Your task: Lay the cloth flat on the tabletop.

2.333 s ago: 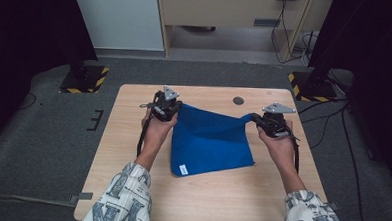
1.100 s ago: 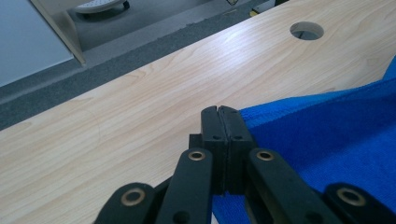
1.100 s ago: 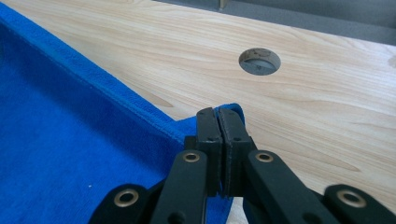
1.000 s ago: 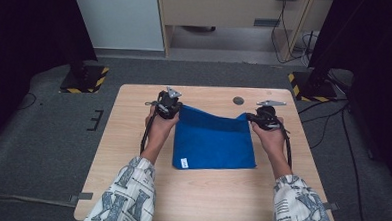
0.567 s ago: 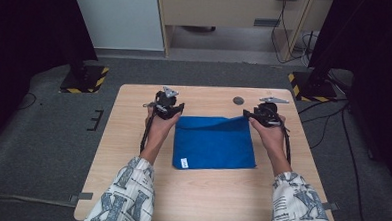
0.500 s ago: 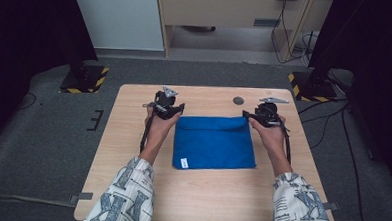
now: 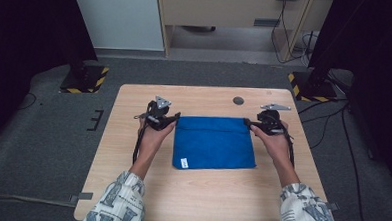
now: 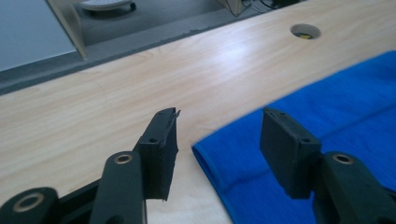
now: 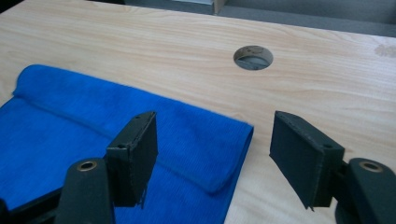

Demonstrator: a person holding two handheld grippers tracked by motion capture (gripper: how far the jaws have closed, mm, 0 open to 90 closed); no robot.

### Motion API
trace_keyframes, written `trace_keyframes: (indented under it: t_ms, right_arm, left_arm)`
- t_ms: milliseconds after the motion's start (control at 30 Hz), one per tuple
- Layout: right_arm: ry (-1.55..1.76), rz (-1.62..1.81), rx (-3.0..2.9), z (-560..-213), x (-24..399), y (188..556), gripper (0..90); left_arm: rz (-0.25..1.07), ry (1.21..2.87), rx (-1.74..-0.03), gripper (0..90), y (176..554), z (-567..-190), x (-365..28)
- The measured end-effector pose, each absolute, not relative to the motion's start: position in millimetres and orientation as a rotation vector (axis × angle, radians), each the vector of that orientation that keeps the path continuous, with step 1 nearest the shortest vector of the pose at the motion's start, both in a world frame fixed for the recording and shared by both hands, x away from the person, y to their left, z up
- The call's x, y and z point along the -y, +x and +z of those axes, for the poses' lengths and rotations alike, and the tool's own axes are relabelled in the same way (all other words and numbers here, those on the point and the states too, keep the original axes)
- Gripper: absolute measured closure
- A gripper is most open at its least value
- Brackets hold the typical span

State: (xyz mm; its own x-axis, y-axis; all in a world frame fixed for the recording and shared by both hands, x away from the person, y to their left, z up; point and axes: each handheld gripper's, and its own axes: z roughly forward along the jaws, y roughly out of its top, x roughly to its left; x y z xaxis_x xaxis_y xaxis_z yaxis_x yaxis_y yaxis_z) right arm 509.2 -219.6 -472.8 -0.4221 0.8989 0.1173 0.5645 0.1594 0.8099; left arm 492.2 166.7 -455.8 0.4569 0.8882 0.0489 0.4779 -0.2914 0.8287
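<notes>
A blue cloth (image 7: 213,143) lies folded flat in the middle of the wooden table (image 7: 200,191), a small white tag (image 7: 184,163) at its near left corner. My left gripper (image 7: 173,119) stands at the cloth's far left corner. Its jaws have just been opening and press on nothing. In the left gripper view the cloth's corner (image 8: 224,158) lies on the table below the left gripper (image 8: 222,121). My right gripper (image 7: 252,125) stands at the far right corner, jaws also just opened. The folded edge (image 9: 233,140) rests under the right gripper (image 9: 215,121), not pinched.
A round cable hole (image 7: 238,100) sits in the table beyond the cloth, also seen as the hole (image 9: 253,57) ahead of the right jaws. Bare wood surrounds the cloth. Black stands with yellow-striped feet (image 7: 85,80) flank the table on the floor.
Both grippers held the cloth's corners, brought them down and let go; the cloth now lies flat and folded. The left hand has shifted slightly away from the corner.
</notes>
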Motion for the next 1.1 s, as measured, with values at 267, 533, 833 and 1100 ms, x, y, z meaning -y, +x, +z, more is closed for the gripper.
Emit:
trace_keyframes:
  t_ms: [267, 533, 833, 1100]
  right_arm:
    - [1.343, 1.217, -2.082, -480, 224, 486, 32.1]
    - [1.320, 1.225, -2.116, -490, 231, 461, 43.2]
    - [1.328, 1.229, -2.141, -502, 238, 432, 52.0]
    - [1.292, 1.206, -2.193, -512, 239, 411, 57.9]
  left_arm:
    - [0.629, 1.942, -1.117, 38.0, 475, -464, -162]
    - [0.548, 1.965, -1.094, 27.9, 459, -477, -164]
    - [0.475, 2.036, -1.068, 20.9, 437, -495, -171]
    - [0.476, 2.104, -1.025, 25.6, 411, -510, -172]
